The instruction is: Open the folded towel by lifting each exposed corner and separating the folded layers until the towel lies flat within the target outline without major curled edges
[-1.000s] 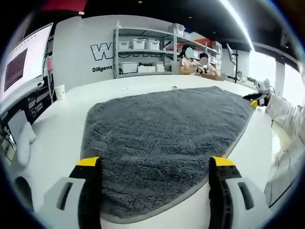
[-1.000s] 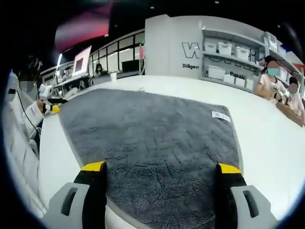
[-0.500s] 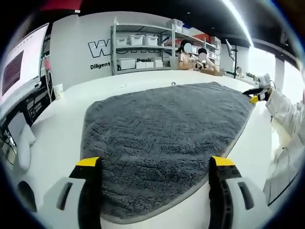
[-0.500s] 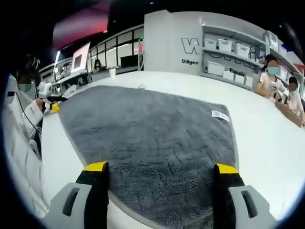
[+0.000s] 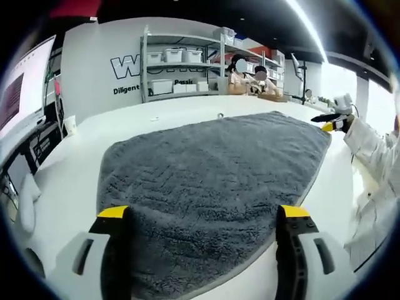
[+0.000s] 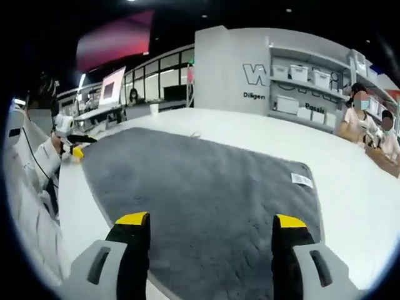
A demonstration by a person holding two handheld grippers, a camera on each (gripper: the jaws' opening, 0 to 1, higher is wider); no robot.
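Observation:
A grey fluffy towel (image 5: 206,175) lies spread flat on the white table (image 5: 75,162), its near corner between my left gripper's (image 5: 203,215) jaws. That gripper is open and holds nothing. In the right gripper view the same towel (image 6: 200,187) stretches away with a small white label (image 6: 302,180) near its right edge. My right gripper (image 6: 209,222) stands open over the towel's near edge, empty. The right gripper (image 5: 330,120) appears small at the towel's far right corner in the left gripper view; the left gripper (image 6: 75,145) appears at the far left corner in the right gripper view.
Shelves with white bins (image 5: 181,72) line the back wall. Seated people (image 5: 247,78) work at a far table. A monitor (image 5: 22,94) stands at the left, and a paper cup (image 5: 67,124) sits near the table's edge. A sleeve (image 5: 369,144) reaches in from the right.
Both cameras have shifted slightly; the towel sits a little further under each gripper's view. The right view has swung rightward. The towel itself has not moved and both grippers stay open.

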